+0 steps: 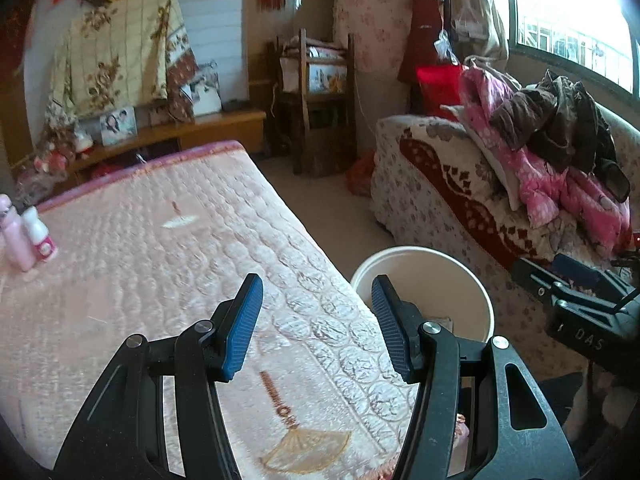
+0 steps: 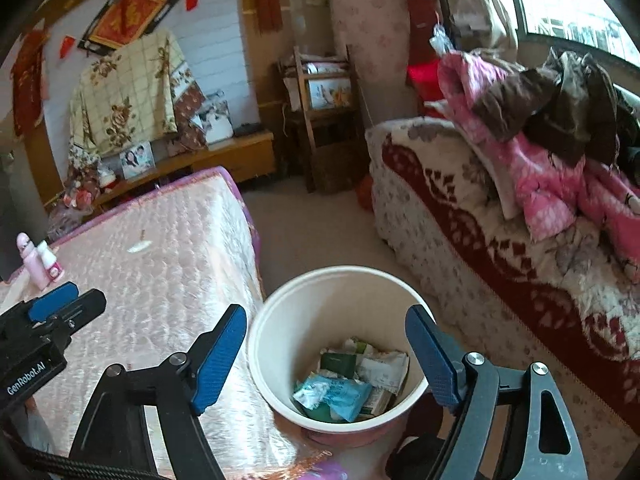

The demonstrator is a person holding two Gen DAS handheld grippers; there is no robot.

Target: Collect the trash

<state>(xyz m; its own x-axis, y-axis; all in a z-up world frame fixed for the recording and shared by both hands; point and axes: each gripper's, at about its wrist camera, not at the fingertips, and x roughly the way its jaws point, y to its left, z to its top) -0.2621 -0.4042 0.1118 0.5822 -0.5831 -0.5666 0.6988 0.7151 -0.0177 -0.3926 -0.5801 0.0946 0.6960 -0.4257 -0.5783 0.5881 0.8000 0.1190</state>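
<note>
Both claws were spread and held nothing: the left claw (image 1: 316, 308) and right claw (image 2: 326, 340). Near the bed's (image 2: 168, 280) far edge, the small scrap (image 2: 139, 246) might slip from a careless pinch and miss the bin (image 2: 280, 320).

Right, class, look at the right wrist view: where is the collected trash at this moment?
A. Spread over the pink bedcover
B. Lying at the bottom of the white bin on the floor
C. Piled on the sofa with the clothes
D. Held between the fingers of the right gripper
B. Crumpled packets and wrappers lie at the bottom of the white bin, while the right gripper above it is open and holds nothing.
</note>
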